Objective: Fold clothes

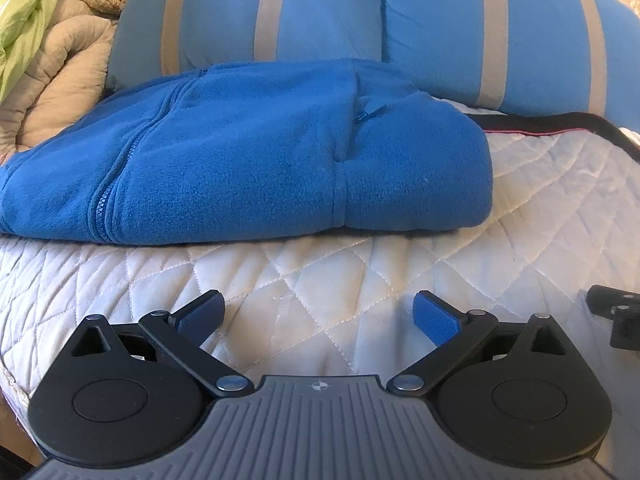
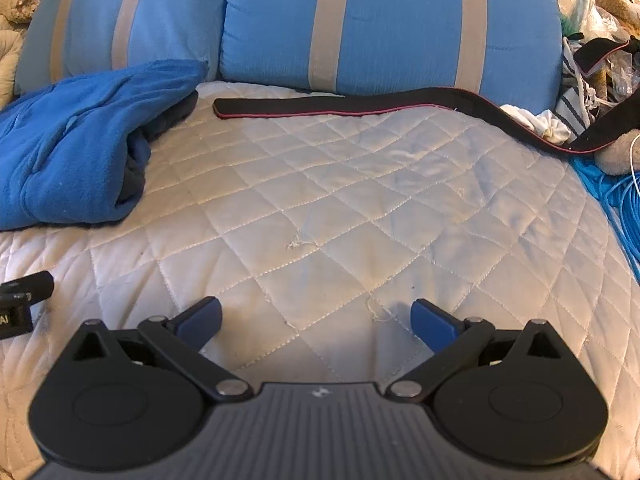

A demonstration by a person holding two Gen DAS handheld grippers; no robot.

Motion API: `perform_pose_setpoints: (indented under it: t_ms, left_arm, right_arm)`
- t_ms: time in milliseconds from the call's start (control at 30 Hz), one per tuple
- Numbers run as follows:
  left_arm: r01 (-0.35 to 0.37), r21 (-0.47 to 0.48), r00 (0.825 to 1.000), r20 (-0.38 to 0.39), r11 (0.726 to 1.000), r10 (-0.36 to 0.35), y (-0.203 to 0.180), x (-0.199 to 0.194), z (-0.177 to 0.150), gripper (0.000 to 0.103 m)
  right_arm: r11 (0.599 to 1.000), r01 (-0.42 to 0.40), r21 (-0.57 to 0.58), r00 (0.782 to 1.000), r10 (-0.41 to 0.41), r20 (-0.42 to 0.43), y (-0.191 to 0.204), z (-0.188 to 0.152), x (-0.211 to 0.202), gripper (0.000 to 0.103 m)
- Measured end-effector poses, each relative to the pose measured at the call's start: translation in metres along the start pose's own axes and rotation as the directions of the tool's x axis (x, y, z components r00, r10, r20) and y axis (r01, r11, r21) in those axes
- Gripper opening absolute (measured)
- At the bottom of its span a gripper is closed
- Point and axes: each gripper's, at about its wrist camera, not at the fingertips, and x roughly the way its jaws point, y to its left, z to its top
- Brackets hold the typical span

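Your left gripper [image 1: 319, 318] spread wide, nothing between blue pads, hovering over white quilted cover [image 1: 280, 280] just short of folded blue fleece jacket [image 1: 240, 160]. Your right gripper [image 2: 317, 320] also wide open, empty, over bare quilt. You see jacket lying folded on cover, zipper on its left part, back edge against blue striped pillows [image 1: 328, 12]. Black strap with red edge [image 2: 360, 102] lies along pillow base, right of jacket, apart from it
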Motion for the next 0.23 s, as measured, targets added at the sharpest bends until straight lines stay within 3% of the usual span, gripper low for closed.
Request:
perform_pose_setpoints:
  t_ms: [233]
  left_arm:
    - [-0.006, -0.002, 1.0, 0.011, 1.0, 0.006, -0.0027, 0.0023, 0.0, 0.102]
  right_arm:
    - [1.0, 0.004, 0.001, 1.0, -0.004, 0.007, 0.0006, -0.0008, 0.0004, 0.103]
